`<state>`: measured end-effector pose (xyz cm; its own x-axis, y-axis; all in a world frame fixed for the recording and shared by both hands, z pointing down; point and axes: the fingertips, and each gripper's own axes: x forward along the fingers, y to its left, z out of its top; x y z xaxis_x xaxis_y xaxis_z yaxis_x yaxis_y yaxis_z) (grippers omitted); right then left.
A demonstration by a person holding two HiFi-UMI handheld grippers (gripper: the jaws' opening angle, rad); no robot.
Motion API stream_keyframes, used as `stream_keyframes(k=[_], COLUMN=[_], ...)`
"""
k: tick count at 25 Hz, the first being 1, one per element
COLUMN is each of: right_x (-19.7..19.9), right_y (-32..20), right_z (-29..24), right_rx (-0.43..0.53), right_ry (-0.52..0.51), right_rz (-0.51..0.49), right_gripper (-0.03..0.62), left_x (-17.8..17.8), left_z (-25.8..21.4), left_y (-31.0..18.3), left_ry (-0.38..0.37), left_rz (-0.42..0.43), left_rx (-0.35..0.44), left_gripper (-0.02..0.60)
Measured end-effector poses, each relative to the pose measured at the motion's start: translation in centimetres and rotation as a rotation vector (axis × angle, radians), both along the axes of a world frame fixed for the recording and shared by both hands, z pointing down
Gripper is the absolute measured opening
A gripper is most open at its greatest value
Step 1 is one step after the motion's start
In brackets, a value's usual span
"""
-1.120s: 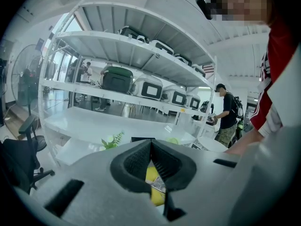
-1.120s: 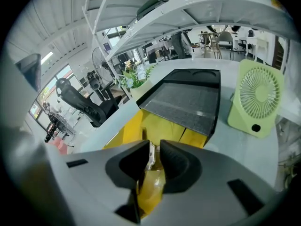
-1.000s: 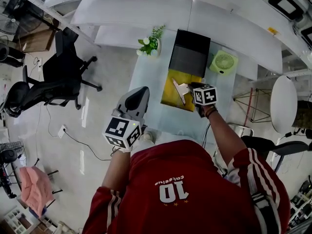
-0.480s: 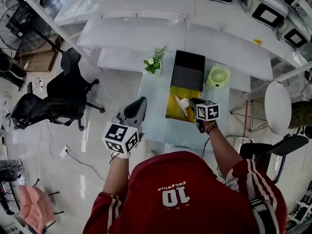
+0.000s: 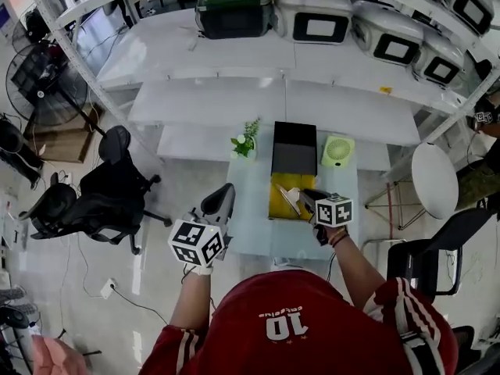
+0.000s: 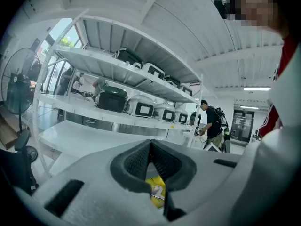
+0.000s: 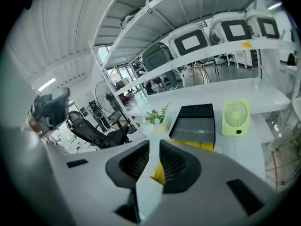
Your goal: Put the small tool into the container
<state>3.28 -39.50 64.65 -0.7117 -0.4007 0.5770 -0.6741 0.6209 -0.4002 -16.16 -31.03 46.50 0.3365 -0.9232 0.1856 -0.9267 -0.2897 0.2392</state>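
One potted plant point(image 5: 245, 142), one black container point(image 5: 294, 148) and one green fan point(image 5: 337, 151) are standing on the table point(image 5: 254, 225); we are holding the left gripper point(image 6: 150, 142) closed, the right gripper point(image 7: 154, 147) slightly parted.

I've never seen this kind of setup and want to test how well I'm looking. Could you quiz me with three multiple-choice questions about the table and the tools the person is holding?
1. Seen from the head view, where does the green fan stand relative to the black container?
A. To its left
B. To its right
C. On top of it

2. What colour is the flat sheet lying on the near side of the container?
A. Red
B. Blue
C. Yellow

3. How do the jaws of the left hand-held gripper stand?
A. Spread wide apart
B. Tips together, nothing between them
C. Clamped on a cup

Answers:
1. B, because the head view shows the fan just right of the container.
2. C, because the sheet is plainly yellow in the head view.
3. B, because the left gripper view shows the two pads meeting at their tips.
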Motion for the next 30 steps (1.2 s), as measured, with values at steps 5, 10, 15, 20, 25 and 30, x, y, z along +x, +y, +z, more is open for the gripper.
stream_keyframes(k=[5,10,15,20,25,30], right_x=[-0.1,0.6,1.2,0.6,0.2,-0.4], right_y=[2.3,5.0,7.8,11.3,14.0,16.4], right_z=[-4.1,-8.7,-14.2,-19.8,-24.1,-27.5], right_rx=[0.063,0.158,0.269,0.377,0.467,0.536], right_ry=[-0.044,-0.032,-0.043,-0.073,-0.106,-0.121], right_rz=[0.021,0.022,0.037,0.030,0.044,0.050], right_gripper=[0.057,0.057,0.057,0.057,0.057,0.057], left_x=[0.5,1.2,2.0,2.5,2.3,2.1], left_z=[-2.0,-3.9,-5.8,-8.6,-11.8,-13.7], left_y=[0.9,2.4,4.8,7.5,9.6,11.6], left_ry=[0.018,0.009,-0.093,-0.028,0.018,-0.088], left_rz=[0.045,0.099,0.146,0.195,0.223,0.238], left_rx=[0.039,0.077,0.129,0.184,0.257,0.305], left_gripper=[0.000,0.000,0.000,0.000,0.000,0.000])
